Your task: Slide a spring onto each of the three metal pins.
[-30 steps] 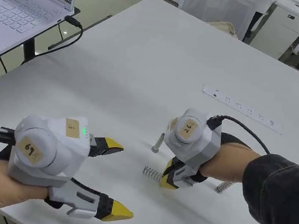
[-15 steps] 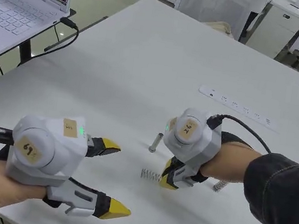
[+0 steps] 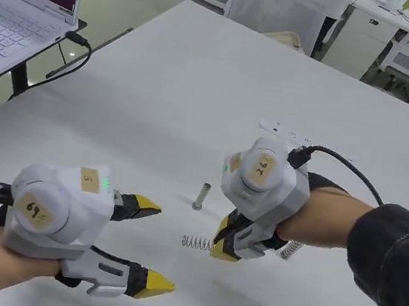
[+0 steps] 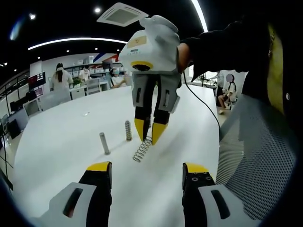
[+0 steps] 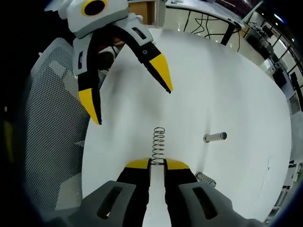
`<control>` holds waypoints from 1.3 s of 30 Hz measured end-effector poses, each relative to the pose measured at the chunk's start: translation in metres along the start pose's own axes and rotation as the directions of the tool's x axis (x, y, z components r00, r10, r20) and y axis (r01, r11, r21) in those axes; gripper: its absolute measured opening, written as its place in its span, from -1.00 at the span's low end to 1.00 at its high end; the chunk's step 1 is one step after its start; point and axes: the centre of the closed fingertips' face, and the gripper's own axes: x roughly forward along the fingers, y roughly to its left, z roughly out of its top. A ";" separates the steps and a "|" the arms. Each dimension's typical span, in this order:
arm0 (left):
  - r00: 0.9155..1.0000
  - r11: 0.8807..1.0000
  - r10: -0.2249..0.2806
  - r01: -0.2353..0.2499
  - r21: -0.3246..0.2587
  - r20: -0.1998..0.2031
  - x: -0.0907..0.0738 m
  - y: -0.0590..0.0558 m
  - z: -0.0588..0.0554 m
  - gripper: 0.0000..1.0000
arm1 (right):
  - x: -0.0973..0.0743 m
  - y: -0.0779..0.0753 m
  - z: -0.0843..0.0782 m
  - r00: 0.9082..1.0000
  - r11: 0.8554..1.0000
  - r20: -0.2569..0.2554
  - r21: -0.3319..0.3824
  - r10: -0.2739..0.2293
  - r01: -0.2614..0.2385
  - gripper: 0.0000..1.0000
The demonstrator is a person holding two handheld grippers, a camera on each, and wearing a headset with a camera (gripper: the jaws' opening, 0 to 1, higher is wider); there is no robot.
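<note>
On the table [image 3: 161, 80], 1 pin [image 3: 201, 196] stands behind the spring [image 3: 195, 242], a 2nd spring [image 3: 290, 250] right of both.

The left gripper [image 3: 156, 245] is hovering low with jaws spread wide, facing the right gripper [image 3: 221, 248], which is angling downward and pinching a spring [image 5: 159, 141] by its end.

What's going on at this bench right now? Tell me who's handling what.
A person works at a white table with a gripper in each hand. The right gripper is shut on one end of a spring, low over the table. A metal pin stands bare nearby, and a second spring lies by that gripper. The left gripper hovers open, holding nothing.
</note>
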 end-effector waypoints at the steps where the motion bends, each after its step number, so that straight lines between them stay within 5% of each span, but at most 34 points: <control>1: 1.000 1.000 0.000 0.000 0.001 0.000 0.000 0.000 0.001 0.08 | -0.002 0.001 0.001 1.000 1.000 0.001 -0.006 -0.003 0.003 -0.84; 20: 0.999 0.993 -0.035 0.033 0.112 0.014 0.006 -0.011 0.018 -0.65 | -0.030 0.024 0.020 1.000 0.998 0.012 -0.060 0.005 -0.005 -0.84; 39: 0.999 0.984 -0.050 0.047 0.171 0.010 0.010 -0.015 0.020 -0.92 | -0.037 0.031 0.021 1.000 0.996 0.000 -0.083 0.017 -0.017 -0.84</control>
